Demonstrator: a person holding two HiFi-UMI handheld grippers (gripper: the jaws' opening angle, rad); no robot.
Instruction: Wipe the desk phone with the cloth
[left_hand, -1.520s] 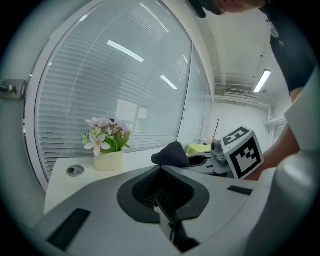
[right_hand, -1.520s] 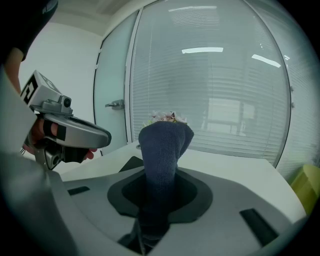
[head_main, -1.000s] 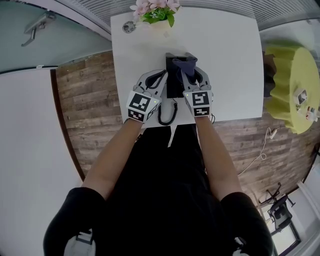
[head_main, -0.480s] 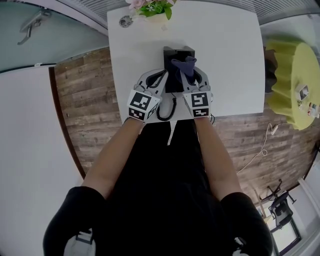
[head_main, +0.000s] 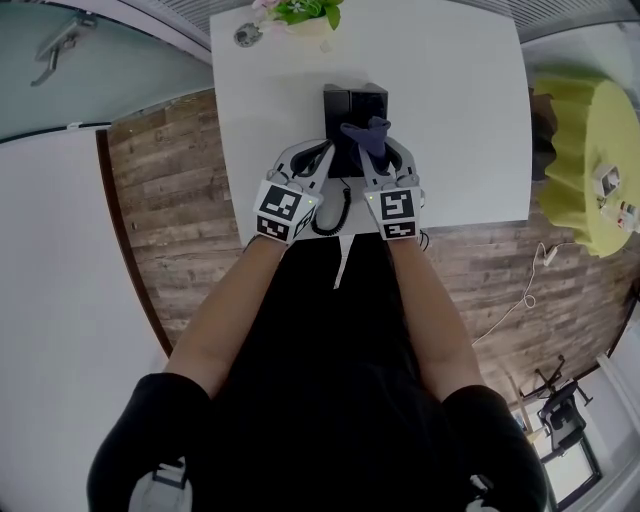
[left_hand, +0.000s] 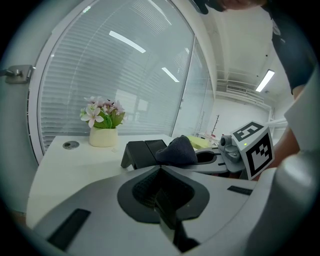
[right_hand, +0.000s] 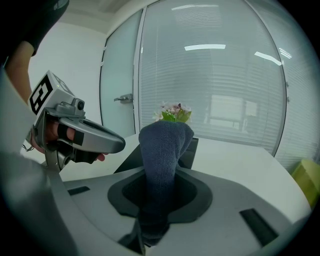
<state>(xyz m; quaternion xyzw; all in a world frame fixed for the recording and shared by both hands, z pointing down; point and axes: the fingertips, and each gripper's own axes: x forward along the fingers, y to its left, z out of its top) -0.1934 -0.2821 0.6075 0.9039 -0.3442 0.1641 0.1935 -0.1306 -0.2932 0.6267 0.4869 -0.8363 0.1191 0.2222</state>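
Navy cloth (right_hand: 165, 145), soft and floppy, is clamped by one end in my right hand-held gripper (right_hand: 160, 180); left hand-held gripper (left_hand: 161, 172) closed, empty.

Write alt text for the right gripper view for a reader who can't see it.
The right gripper is shut on a dark blue cloth standing up before a black desk phone on a white table. The left gripper is at left, potted flowers behind.
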